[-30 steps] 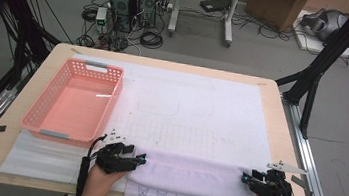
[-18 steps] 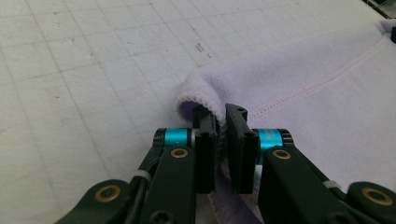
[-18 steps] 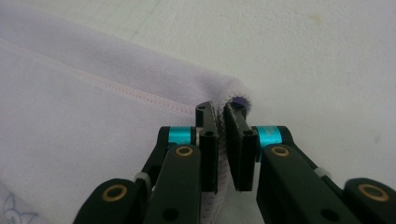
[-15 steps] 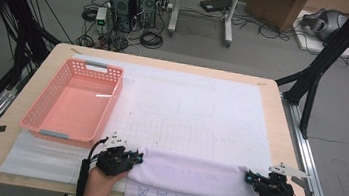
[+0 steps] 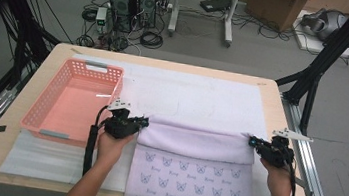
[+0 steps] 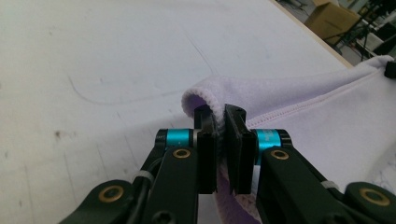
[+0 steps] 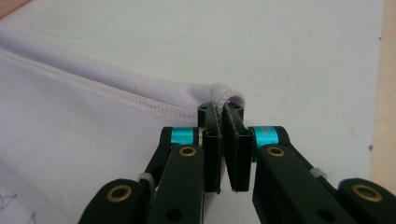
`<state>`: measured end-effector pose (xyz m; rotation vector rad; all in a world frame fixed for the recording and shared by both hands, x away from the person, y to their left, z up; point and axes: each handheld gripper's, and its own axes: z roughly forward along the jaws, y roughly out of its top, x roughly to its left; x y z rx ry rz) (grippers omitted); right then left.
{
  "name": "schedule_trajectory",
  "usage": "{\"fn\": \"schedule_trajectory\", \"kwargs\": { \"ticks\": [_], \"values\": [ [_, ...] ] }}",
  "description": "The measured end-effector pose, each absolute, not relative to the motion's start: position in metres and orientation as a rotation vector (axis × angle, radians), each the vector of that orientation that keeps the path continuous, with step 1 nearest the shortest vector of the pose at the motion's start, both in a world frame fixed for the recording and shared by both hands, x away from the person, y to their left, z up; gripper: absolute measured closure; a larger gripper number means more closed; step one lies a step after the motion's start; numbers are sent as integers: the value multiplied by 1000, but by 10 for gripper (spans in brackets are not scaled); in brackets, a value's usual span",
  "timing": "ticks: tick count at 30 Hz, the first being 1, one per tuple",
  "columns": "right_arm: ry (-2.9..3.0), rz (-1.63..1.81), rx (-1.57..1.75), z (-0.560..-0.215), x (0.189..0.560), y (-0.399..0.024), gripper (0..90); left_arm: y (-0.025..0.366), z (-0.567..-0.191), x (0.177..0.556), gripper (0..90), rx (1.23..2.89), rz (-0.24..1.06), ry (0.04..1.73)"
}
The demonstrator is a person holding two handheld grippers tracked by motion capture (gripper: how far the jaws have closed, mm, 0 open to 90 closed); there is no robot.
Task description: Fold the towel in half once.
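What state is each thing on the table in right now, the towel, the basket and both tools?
Towel: lying flat, its far edge lifted and folded toward the person, butterfly print facing up.
Left tool: shut on the towel's left corner.
Right tool: shut on the towel's right corner.
Basket: upright, empty, left of the towel.
White mat: spread flat under the towel and basket.

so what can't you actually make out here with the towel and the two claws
- Towel: its near edge runs past the bottom of the high view, so its full length is unknown.
- Towel corner in the left claw, left gripper view: the pinched part is hidden between the pads.
- Corner in the right claw, right gripper view: hidden in the same way.
- Butterfly print, high view: the wording under each is too small to read.
- Basket: its near inner wall is hidden by its own rim.
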<state>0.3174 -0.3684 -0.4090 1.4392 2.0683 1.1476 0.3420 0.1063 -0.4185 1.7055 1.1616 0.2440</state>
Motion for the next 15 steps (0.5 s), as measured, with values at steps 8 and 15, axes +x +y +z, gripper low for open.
{"fn": "schedule_trajectory", "kwargs": {
  "ticks": [8, 15],
  "values": [
    [2040, 1075, 1434, -408, 361, -364, 867, 97, -419, 382, 835, 1695, 301, 1210],
    [1982, 1115, 1459, -405, 382, -362, 869, 99, -417, 394, 835, 1650, 322, 1211]
  ]
}}
